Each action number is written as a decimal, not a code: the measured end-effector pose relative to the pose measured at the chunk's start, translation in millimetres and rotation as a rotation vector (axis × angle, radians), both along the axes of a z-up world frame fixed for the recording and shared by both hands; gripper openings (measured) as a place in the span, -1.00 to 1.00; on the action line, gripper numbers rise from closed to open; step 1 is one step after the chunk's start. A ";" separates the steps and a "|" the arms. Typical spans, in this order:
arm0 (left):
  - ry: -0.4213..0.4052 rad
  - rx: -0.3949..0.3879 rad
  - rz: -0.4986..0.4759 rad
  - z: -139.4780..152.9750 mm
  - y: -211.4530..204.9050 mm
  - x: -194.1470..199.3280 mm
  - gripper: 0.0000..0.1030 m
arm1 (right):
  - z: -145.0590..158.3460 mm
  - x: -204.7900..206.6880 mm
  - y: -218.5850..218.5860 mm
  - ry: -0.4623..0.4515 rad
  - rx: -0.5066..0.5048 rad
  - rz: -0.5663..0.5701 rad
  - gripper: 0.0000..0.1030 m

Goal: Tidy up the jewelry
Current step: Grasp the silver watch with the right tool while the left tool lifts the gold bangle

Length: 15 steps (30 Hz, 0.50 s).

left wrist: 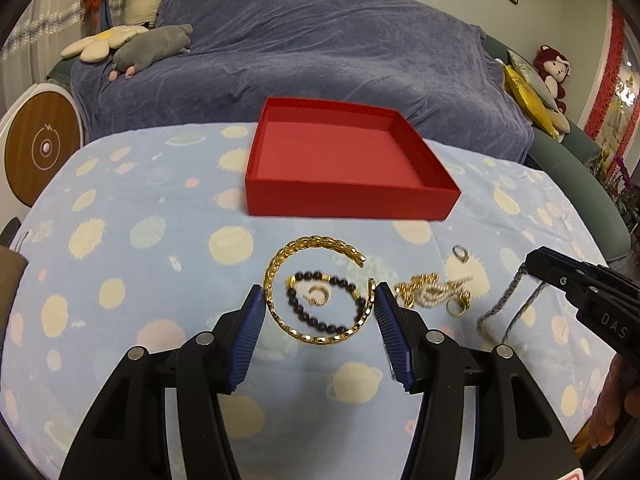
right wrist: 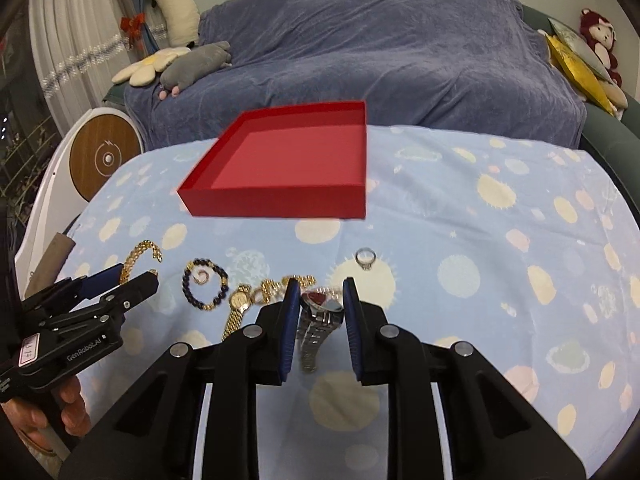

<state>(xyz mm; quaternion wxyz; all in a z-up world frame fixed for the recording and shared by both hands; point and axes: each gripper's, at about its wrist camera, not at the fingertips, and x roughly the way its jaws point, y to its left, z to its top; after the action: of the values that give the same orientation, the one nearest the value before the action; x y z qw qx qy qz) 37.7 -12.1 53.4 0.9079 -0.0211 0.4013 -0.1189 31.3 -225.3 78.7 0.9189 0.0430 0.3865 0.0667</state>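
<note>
My left gripper (left wrist: 318, 292) is shut on a gold braided bangle (left wrist: 316, 240), its blue pads pressing the bangle's two sides just above the cloth. Under it lie a black bead bracelet (left wrist: 298, 308) and a small gold ring (left wrist: 318, 296). My right gripper (right wrist: 320, 292) is shut on a silver watch (right wrist: 320, 308) with a red face; the strap hangs down between the fingers. An open red box (right wrist: 276, 202) stands behind the jewelry. A gold watch (right wrist: 239, 302), a tangle of gold chains (left wrist: 432, 292) and a silver ring (right wrist: 366, 258) lie on the cloth.
The table wears a light blue cloth (left wrist: 120, 240) with pale spots. Behind it is a sofa under a dark blue cover (left wrist: 320, 48), with plush toys at both ends. A round white and wooden device (left wrist: 40, 152) stands at the left. A hand (right wrist: 48, 412) holds the left gripper.
</note>
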 end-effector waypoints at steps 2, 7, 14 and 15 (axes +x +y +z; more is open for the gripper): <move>-0.020 0.000 -0.005 13.7 -1.3 15.9 0.04 | 13.3 18.2 -0.6 -0.020 0.010 0.015 -1.00; -0.050 -0.018 0.024 40.2 5.8 52.1 0.04 | 30.5 43.7 -10.0 -0.053 0.000 0.008 -1.00; -0.027 -0.020 0.078 20.2 29.5 44.5 0.04 | -39.6 12.5 -19.0 0.155 0.060 -0.011 -0.55; -0.008 -0.024 0.080 14.2 33.0 42.2 0.04 | -49.8 5.7 -19.5 0.184 0.080 -0.025 -0.43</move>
<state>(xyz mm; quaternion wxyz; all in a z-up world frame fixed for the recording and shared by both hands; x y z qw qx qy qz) 79.9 20.9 67.6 0.9132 -0.0476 0.3951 -0.0877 37.0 -244.9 28.9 0.8777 0.0906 0.4658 0.0667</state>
